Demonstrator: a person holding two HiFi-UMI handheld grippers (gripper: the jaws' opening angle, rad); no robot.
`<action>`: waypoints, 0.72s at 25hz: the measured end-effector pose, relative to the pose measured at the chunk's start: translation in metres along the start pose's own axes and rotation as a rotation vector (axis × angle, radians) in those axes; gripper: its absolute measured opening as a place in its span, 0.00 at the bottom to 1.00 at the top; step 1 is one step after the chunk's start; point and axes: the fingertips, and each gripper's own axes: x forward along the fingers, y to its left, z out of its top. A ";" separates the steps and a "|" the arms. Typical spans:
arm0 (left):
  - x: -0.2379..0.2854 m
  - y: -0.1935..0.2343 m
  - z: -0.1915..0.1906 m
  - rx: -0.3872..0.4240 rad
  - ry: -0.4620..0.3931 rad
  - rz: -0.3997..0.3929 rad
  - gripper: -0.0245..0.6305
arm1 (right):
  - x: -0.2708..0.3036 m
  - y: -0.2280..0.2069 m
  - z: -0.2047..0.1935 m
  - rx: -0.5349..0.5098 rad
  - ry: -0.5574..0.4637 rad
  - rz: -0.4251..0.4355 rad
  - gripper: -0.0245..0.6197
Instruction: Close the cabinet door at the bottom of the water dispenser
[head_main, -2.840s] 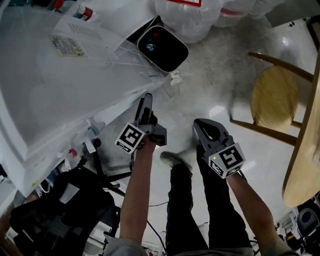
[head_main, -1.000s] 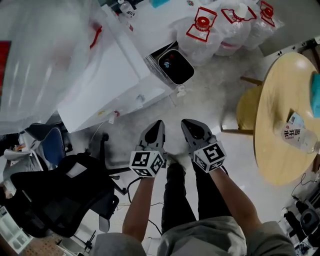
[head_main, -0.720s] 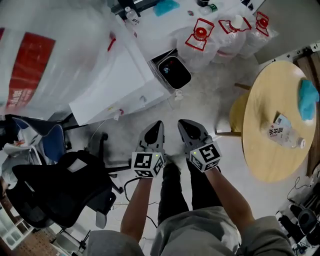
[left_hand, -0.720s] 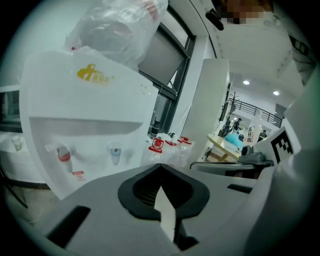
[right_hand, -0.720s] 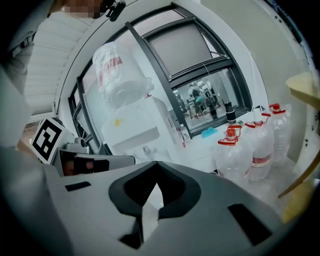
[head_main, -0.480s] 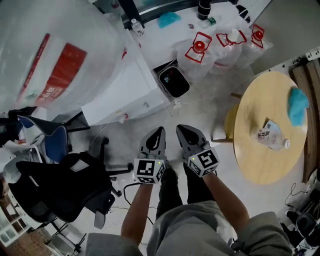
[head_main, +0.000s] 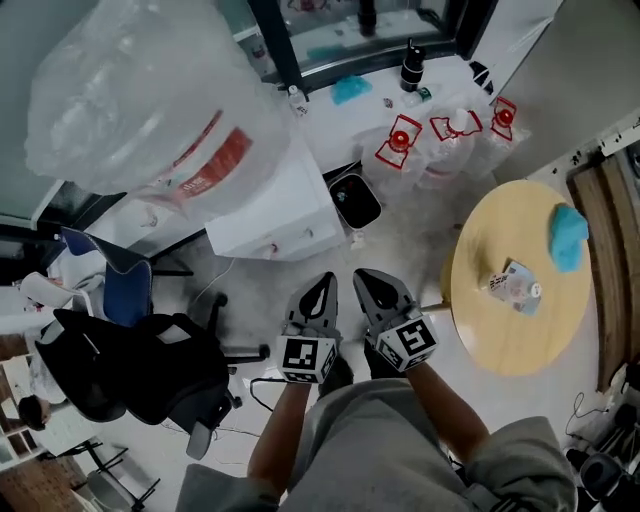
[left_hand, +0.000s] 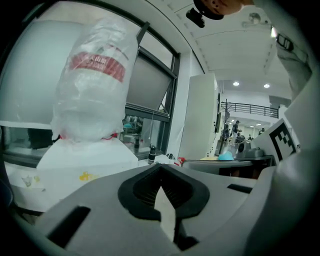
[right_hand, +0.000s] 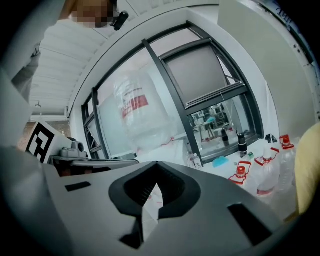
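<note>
The white water dispenser (head_main: 268, 212) stands at upper left under a big clear bottle (head_main: 150, 100) with a red label. Its lower front shows as one flat white face with no door standing out from it. Both grippers hang side by side over the floor, well short of the dispenser and touching nothing. My left gripper (head_main: 322, 284) is shut and empty. Beside it my right gripper (head_main: 366, 279) is shut and empty too. In the left gripper view the closed gripper (left_hand: 162, 200) points at the dispenser's top (left_hand: 85, 160). In the right gripper view the gripper (right_hand: 147, 200) points toward the bottle (right_hand: 142, 110).
A black office chair (head_main: 130, 365) stands at the left. A round wooden table (head_main: 520, 290) with a blue cloth (head_main: 568, 235) is at the right. Several water jugs (head_main: 445, 140) with red caps and a small dark bin (head_main: 354, 201) sit beyond the dispenser, under a window sill.
Both grippers have risen together, staying shut, and my view has climbed with them. The dispenser, table and chair now look smaller and farther below.
</note>
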 end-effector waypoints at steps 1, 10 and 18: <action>-0.004 -0.002 0.009 0.007 -0.012 0.004 0.05 | -0.002 0.003 0.008 -0.006 -0.008 -0.002 0.05; -0.046 0.001 0.061 0.033 -0.103 0.014 0.05 | -0.010 0.047 0.060 -0.058 -0.081 0.002 0.05; -0.074 0.004 0.088 0.073 -0.165 0.017 0.05 | -0.015 0.071 0.073 -0.095 -0.113 -0.001 0.05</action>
